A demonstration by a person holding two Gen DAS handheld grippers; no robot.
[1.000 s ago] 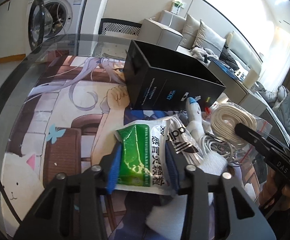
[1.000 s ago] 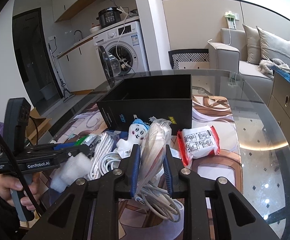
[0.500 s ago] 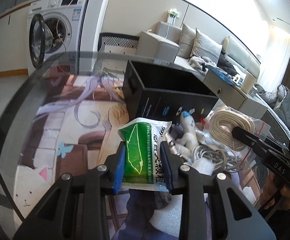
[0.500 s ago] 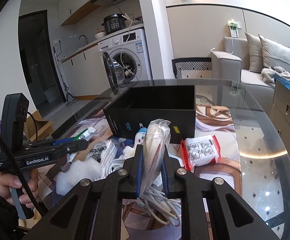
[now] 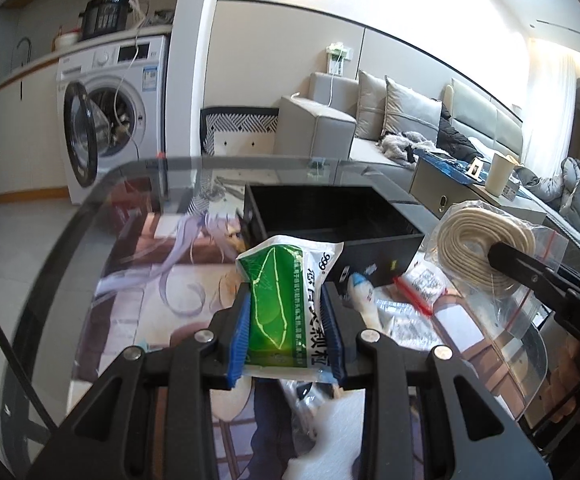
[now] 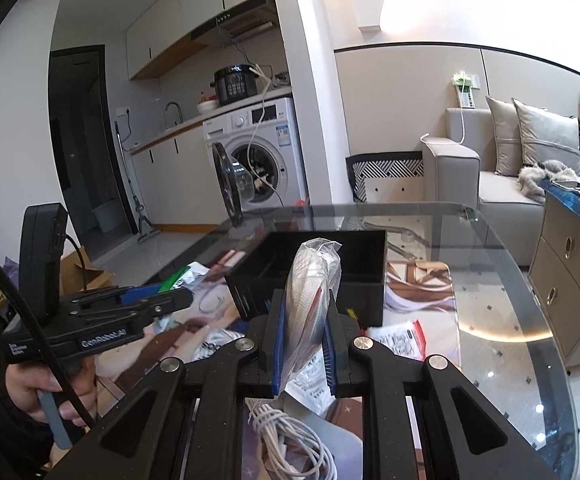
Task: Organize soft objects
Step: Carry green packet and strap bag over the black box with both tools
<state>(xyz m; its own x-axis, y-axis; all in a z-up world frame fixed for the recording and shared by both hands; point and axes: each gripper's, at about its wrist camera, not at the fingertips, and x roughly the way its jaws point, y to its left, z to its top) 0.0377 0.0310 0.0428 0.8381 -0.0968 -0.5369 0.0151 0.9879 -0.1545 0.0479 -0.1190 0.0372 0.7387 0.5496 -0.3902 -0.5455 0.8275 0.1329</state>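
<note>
Soft stuff first: the left gripper (image 5: pixel 285 330) is clamped tight on a green and white sachet (image 5: pixel 287 300), blue pads (image 5: pixel 238 336) pressing in from both sides, and the packet is held up off the surface (image 5: pixel 89 248). The right gripper (image 6: pixel 305 350) is closed on a clear zip bag (image 6: pixel 310 292) with a coil of cream cord inside; that bag sits upright and edge-on between its pads and is also in the air.

Right behind both of them is an open black box (image 5: pixel 330 220), sitting on the glass surface over a printed anime-style mat (image 5: pixel 161 280). Nothing visible in the box from these angles.

Still lying on the surface near the box: a small white doll with a blue top (image 5: pixel 362 292), a red-edged packet (image 6: pixel 400 338) just beside the box's right corner, a loose white cable (image 6: pixel 290 436) under the right gripper, and a white foam scrap (image 5: pixel 330 432) close to the left camera.

In the right wrist view you can see a hand (image 6: pixel 45 392) wrapped around the left gripper's handle. Washing machine (image 6: pixel 257 152) with its door open in the background, grey sofa (image 5: pixel 370 128) off to the right.
</note>
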